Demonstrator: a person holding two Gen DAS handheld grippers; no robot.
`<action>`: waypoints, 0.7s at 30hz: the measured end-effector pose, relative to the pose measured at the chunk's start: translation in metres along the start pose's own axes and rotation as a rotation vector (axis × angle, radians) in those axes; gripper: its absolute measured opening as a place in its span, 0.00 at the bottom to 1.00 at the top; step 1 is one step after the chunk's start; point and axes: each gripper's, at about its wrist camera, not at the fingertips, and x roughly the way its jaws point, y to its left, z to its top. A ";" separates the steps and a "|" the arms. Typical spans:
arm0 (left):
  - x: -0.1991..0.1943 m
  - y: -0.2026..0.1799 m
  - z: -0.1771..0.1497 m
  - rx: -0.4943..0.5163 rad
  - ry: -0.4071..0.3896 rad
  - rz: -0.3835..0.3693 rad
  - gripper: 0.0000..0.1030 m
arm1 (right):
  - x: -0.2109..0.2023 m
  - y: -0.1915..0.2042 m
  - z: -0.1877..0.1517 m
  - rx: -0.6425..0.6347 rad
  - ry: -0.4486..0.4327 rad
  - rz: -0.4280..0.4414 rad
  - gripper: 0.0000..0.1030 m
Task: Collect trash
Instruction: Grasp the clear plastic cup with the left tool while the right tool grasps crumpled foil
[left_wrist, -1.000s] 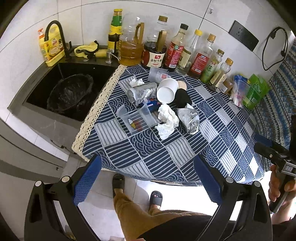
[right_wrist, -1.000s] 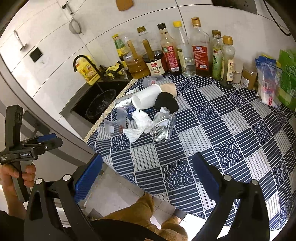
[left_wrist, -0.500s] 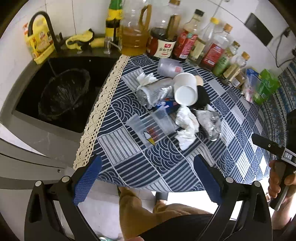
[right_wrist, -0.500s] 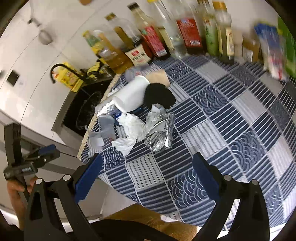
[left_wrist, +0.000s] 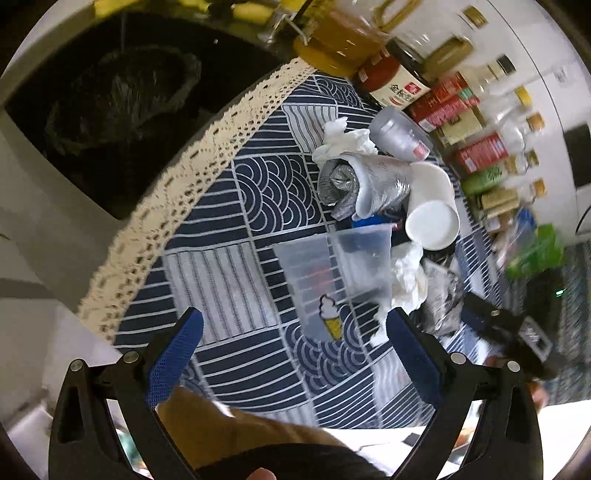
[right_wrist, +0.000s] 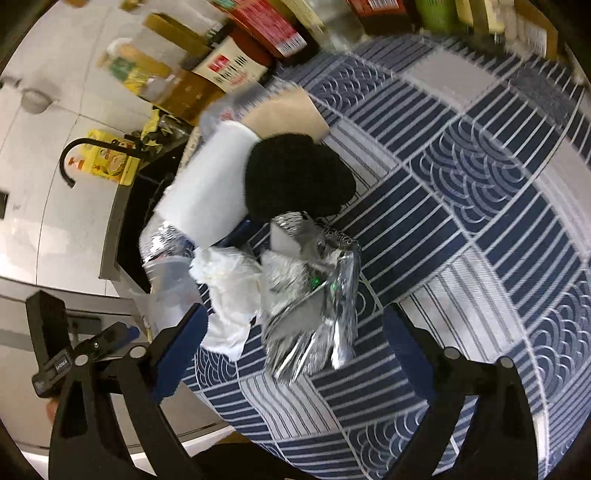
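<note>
Left gripper (left_wrist: 293, 345): we hold it spread, empty.
Clear cup (left_wrist: 332, 273): lying just ahead, between its fingers.
Right gripper (right_wrist: 295, 341): spread wide.
Foil bag (right_wrist: 314, 302): just ahead, tissue (right_wrist: 231, 288) left of it.

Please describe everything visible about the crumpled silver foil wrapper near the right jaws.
The crumpled silver foil wrapper is shiny, creased and partly torn open, showing pale inner patches. It lies flat on the blue patterned tablecloth, touching the white crumpled tissue beside it, below the black round object. It sits ahead of the open right gripper, ungrasped.
</note>
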 end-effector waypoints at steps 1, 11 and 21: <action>0.003 0.003 0.001 -0.023 0.005 -0.018 0.93 | 0.005 -0.003 0.003 0.014 0.010 0.001 0.88; 0.033 0.008 0.009 -0.121 0.071 -0.076 0.93 | 0.016 -0.019 0.011 0.064 0.046 0.051 0.57; 0.042 0.009 0.013 -0.112 0.069 0.009 0.72 | -0.003 -0.025 -0.005 0.084 0.009 0.086 0.55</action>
